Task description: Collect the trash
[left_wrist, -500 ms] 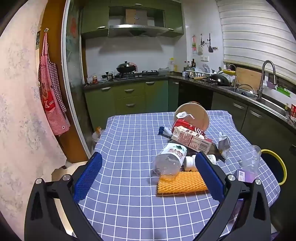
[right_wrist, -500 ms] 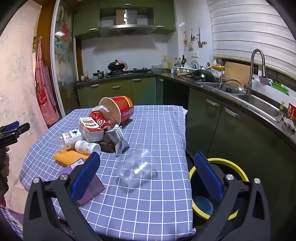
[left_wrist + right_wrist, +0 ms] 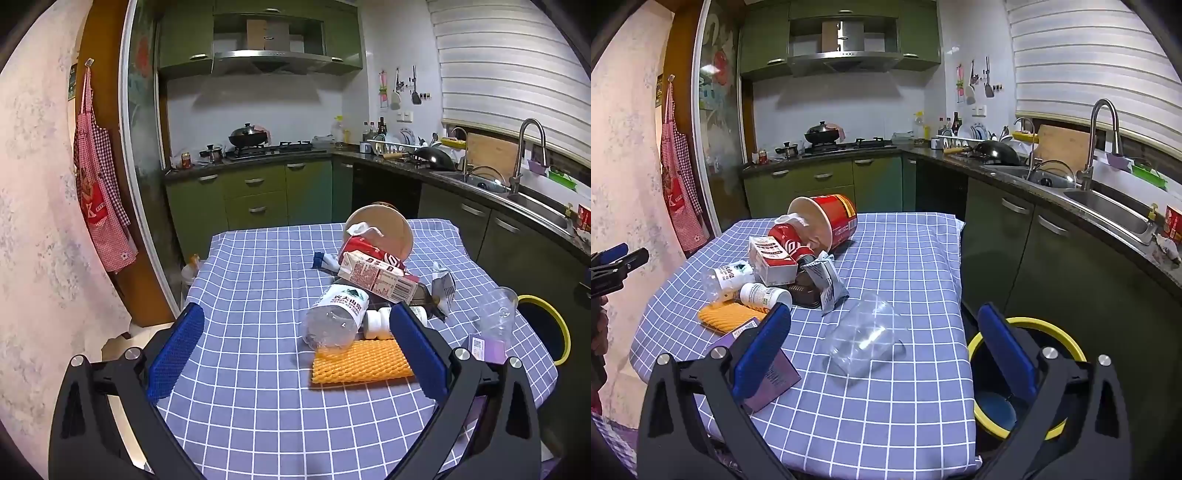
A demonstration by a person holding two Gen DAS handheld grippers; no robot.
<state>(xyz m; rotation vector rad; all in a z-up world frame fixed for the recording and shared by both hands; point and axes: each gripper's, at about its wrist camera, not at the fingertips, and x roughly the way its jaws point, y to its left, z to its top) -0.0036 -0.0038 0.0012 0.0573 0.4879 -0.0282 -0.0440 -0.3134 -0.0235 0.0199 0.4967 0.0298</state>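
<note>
While both hover above the table (image 3: pixel 240 369), the left hand-held gripper (image 3: pixel 295 343) and right hand-held gripper (image 3: pixel 886 343) gape wide, empty, touching nothing.

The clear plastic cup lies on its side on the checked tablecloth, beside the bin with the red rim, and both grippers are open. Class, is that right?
One detail is wrong: the bin's rim is yellow, not red, as the right wrist view shows. The clear plastic cup does lie on its side on the checked tablecloth, and the left gripper and right gripper are both open.

Both wrist views face kitchen across table (image 3: pixel 258 369); right nearer bin (image 3: pixel 1027 369); shared trash pile.
</note>
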